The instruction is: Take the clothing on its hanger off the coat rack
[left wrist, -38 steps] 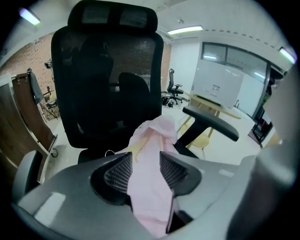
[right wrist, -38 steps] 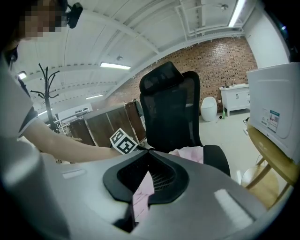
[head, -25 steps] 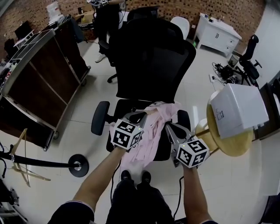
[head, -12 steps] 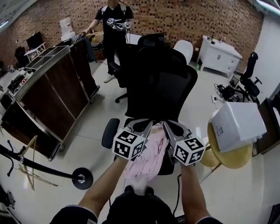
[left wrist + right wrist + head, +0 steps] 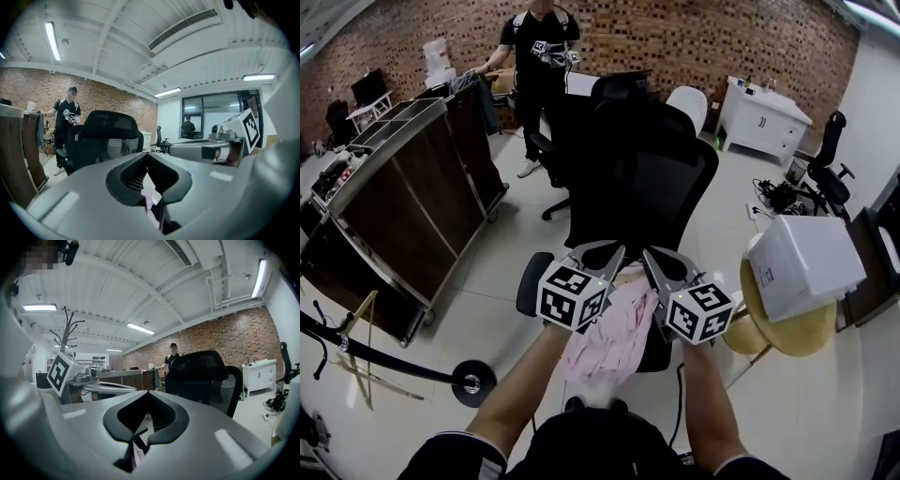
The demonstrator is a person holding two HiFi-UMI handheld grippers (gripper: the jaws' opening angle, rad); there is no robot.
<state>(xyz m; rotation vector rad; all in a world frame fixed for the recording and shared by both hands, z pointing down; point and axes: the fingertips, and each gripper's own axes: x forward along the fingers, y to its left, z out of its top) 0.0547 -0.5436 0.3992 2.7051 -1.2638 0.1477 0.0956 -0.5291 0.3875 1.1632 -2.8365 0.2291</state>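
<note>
The pink clothing (image 5: pixel 614 339) hangs in a bunch between my two grippers, just in front of the black office chair (image 5: pixel 637 178). My left gripper (image 5: pixel 598 255) is shut on it; a strip of pink cloth (image 5: pixel 149 202) shows pinched low between its jaws in the left gripper view. Beside it, my right gripper (image 5: pixel 661 261) is shut too, with pink cloth (image 5: pixel 137 453) and a thin dark piece caught between its jaws. I cannot make out the hanger itself. The coat rack's black pole and round base (image 5: pixel 473 382) stand at the lower left, apart from the clothing.
A dark wooden cabinet (image 5: pixel 403 187) on wheels runs along the left. A white box (image 5: pixel 806 262) sits on a round wooden stool (image 5: pixel 806 333) at the right. A person in black (image 5: pixel 539 47) stands at the back. A wooden hanger (image 5: pixel 356 352) hangs by the rack.
Both grippers have drawn closer together and risen, bunching the pink clothing between them. The head view has tilted up, showing more of the room.
</note>
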